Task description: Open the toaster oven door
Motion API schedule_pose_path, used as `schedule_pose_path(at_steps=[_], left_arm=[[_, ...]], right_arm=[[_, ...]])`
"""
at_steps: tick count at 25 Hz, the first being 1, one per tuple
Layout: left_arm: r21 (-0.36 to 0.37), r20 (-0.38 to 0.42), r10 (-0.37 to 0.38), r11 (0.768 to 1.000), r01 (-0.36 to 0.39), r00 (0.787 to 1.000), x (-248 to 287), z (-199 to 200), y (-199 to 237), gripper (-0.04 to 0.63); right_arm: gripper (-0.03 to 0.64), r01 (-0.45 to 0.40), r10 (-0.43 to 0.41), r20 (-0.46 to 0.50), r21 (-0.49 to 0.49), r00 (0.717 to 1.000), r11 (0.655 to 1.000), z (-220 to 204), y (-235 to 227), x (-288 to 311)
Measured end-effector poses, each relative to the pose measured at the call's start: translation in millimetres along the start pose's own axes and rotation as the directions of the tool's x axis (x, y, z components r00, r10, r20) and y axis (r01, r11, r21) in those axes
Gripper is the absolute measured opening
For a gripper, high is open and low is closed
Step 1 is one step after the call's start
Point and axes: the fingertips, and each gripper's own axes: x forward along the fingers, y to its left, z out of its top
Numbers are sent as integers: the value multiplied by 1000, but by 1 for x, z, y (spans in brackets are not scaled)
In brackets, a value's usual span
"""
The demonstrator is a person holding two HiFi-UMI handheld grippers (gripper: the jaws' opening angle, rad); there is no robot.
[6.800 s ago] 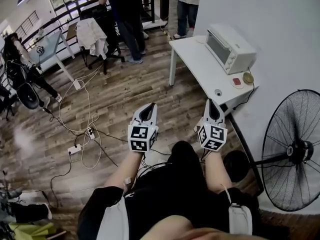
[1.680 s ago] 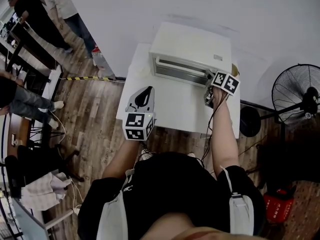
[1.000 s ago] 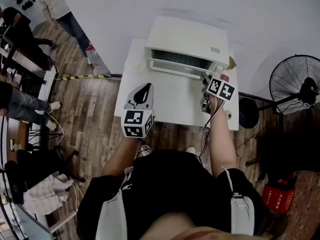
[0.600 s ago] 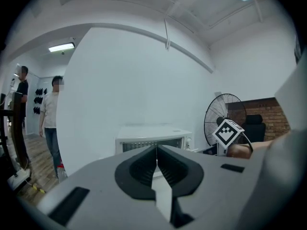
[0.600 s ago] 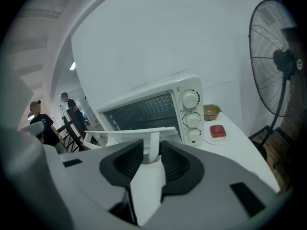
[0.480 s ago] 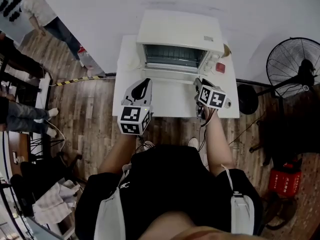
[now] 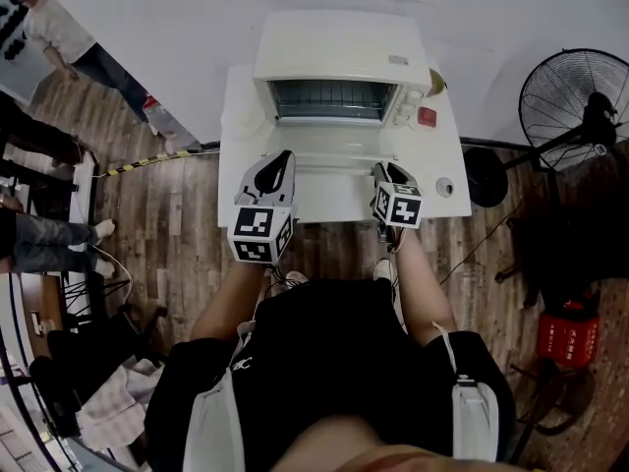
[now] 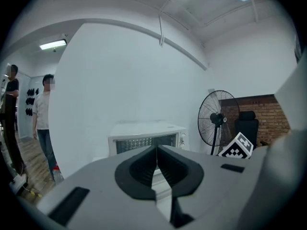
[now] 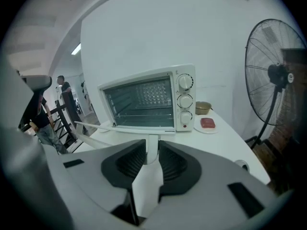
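W/ oven (image 7: 339,62) door (image 7: 329,153) down flat over table (image 7: 437,209), job looks done: L gripper (image 7: 283,160) closed & empty, R gripper (image 7: 385,170) closing on nothing near door; next, just back off.

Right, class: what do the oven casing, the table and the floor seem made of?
Oven casing: probably white painted metal, smooth, faint sheen. Table: white, matte, likely laminate or painted board. Floor: brown planks with grain and seams, wood or wood-look laminate.
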Motion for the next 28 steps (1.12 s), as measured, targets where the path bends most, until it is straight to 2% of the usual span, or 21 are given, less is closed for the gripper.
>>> schedule_pose_path(at_steps=[7,12,20,25,28], left_arm=[[1,-23,-1,1000,1,1000,-2,-10,1,16],[2,-29,3,1000,-3,1000,-4,-13,3,15],[3,-35,14,1000,-14,999,-6,-16,11,15],[8,-40,18,1000,-18,999,-7,-16,13,16],[13,-31,21,1000,-21,999,-9,-13,15,15]], right_arm=[[81,32,-32,-21,-8,999,999,-37,-3,6],[74,59,-58,-28,26,998,998,-61,-6,12],[74,96,-96,-24,-7,995,995,-95,-9,25],[71,128,-128,-71,1,989,992,-119,-12,37],[74,142,-142,-61,-11,988,990,-124,-14,41]])
